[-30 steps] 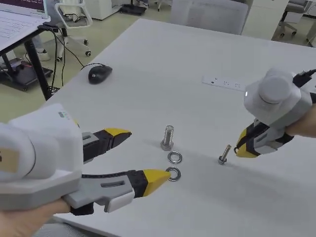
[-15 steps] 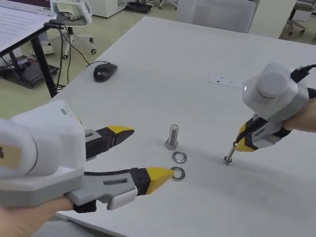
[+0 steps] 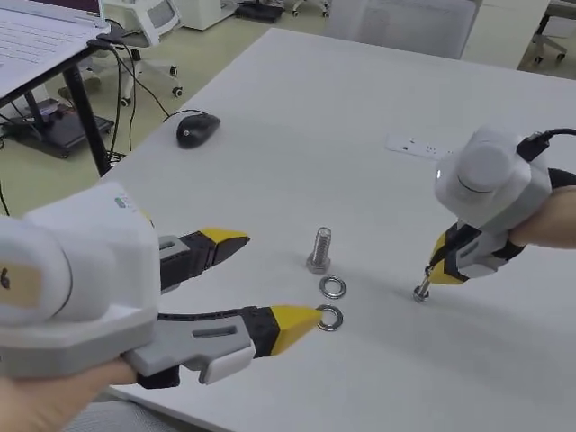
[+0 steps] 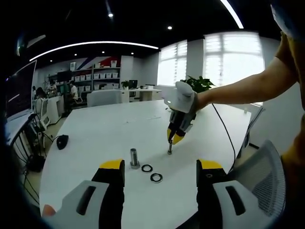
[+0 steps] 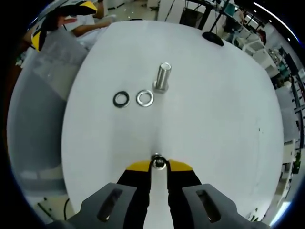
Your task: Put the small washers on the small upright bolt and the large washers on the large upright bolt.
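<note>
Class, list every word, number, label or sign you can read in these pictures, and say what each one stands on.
No text can be read in any view.
Small sticker on the body of the left tool: too small to read.
Markings on the power strip on the table: too blurred to read.

Left claw (image 3: 274, 277) spread wide, level; right claw (image 3: 437, 271) tilted down, pinched on small bolt (image 3: 421, 290).

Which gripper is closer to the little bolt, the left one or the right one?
Right. The right gripper has its jaws around the top of the small bolt; the left gripper is open, farther off by the washers.
</note>
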Tool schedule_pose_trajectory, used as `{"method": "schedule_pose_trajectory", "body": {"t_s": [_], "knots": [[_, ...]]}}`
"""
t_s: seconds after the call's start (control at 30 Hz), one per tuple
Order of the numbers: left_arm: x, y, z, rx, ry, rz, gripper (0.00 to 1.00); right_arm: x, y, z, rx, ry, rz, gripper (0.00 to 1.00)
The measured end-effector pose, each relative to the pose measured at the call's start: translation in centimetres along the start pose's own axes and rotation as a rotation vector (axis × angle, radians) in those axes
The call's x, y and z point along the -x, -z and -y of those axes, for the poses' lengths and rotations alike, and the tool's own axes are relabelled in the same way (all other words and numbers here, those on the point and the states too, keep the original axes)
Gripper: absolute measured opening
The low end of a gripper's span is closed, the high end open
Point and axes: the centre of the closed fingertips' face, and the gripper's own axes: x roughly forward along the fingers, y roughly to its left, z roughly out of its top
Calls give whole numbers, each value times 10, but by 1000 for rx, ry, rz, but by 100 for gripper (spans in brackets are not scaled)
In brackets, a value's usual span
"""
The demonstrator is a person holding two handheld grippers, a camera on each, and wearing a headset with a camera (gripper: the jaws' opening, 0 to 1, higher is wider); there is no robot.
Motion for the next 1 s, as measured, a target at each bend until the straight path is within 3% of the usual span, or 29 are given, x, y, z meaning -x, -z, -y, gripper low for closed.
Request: {"method": "schedule_pose_trajectory", "body": {"t_s": [0.57, 1.0], "knots": [[0, 3, -2, 11, -4, -2, 60, -25, 6, -2, 13, -23, -13, 13], [0, 6, -2, 17, 2, -4, 60, -32, 8, -4, 14, -21, -9, 14]]}}
